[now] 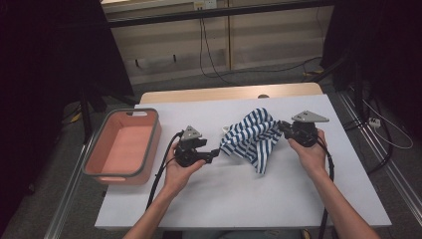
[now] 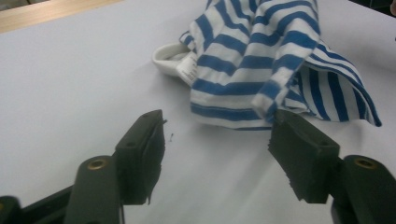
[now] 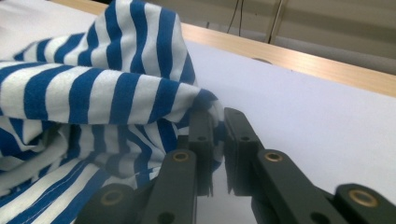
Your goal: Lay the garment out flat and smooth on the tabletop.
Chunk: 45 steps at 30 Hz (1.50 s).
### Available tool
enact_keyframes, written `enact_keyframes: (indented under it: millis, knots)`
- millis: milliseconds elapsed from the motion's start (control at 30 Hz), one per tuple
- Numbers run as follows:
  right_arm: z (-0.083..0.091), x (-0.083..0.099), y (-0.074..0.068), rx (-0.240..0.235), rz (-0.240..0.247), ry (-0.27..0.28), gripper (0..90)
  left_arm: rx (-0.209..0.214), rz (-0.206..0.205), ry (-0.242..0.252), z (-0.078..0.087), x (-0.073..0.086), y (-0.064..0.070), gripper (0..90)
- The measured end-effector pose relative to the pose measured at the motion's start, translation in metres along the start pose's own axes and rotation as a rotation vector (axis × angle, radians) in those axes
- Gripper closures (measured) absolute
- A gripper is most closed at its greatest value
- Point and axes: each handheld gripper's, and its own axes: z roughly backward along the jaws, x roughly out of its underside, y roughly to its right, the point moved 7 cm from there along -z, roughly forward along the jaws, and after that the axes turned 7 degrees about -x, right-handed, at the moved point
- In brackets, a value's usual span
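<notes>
My right jaws (image 3: pixel 217 123) are pinched on a fold of the striped cloth (image 1: pixel 254 137), lifting its three o'clock side; my left jaws (image 2: pixel 217 140) are spread wide, just short of the cloth's nine o'clock edge. The white surface (image 1: pixel 239 199) lies bare from the cloth toward six o'clock, leaving open room there. The pink bin (image 1: pixel 124 147) sits at nine o'clock, hard against the surface's left edge, well apart from the cloth at centre.
</notes>
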Motion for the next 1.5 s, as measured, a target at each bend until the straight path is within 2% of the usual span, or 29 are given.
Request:
enact_keyframes:
  millis: [100, 200, 333, 467, 567, 767, 867, 933, 1100, 1233, 1333, 1367, 1433, 1500]
  knots:
    - [-0.002, 0.003, 0.001, -0.004, -0.01, -0.015, 76.0, -0.009, 0.01, -0.016, -0.001, 0.001, -0.003, 26.9]
    - [-0.002, 0.004, -0.002, -0.013, -0.016, -0.03, 64.3, -0.016, 0.006, -0.028, -0.002, 0.004, -0.005, 22.3]
    - [0.003, -0.004, -0.013, -0.028, -0.001, -0.019, 45.6, -0.044, -0.002, -0.032, -0.001, 0.005, -0.01, 17.4]
    - [0.007, -0.011, -0.028, -0.05, 0.032, -0.017, 40.4, -0.057, 0.007, -0.024, 0.001, 0.005, -0.014, 15.7]
    - [0.013, -0.019, -0.04, -0.057, 0.066, -0.002, 40.1, -0.071, 0.017, -0.016, 0.003, 0.005, -0.017, 14.7]
    - [0.023, -0.026, -0.05, -0.087, 0.083, 0.018, 39.9, -0.077, 0.032, -0.016, 0.004, 0.006, -0.023, 14.1]
    - [0.02, -0.026, -0.063, -0.144, 0.109, 0.01, 39.0, -0.077, 0.038, -0.015, 0.003, 0.007, -0.023, 13.9]
    - [0.013, -0.023, -0.078, -0.187, 0.137, -0.012, 38.4, -0.066, 0.043, -0.018, 0.001, 0.008, -0.022, 13.8]
    - [-0.009, -0.014, -0.108, -0.256, 0.189, -0.064, 36.3, -0.07, 0.04, -0.028, -0.002, 0.009, -0.023, 13.8]
    - [-0.031, -0.011, -0.129, -0.283, 0.233, -0.093, 32.6, -0.081, 0.045, -0.035, -0.002, 0.011, -0.023, 13.8]
    - [-0.049, -0.008, -0.14, -0.28, 0.257, -0.119, 30.9, -0.084, 0.041, -0.042, -0.003, 0.013, -0.024, 13.8]
    - [-0.053, -0.007, -0.141, -0.275, 0.261, -0.124, 31.6, -0.085, 0.042, -0.044, -0.003, 0.014, -0.024, 13.8]
    - [-0.062, -0.001, -0.142, -0.264, 0.284, -0.153, 41.1, -0.089, 0.041, -0.043, -0.003, 0.014, -0.025, 13.8]
    - [-0.067, 0.005, -0.141, -0.271, 0.271, -0.171, 55.0, -0.089, 0.041, -0.04, -0.003, 0.013, -0.025, 13.8]
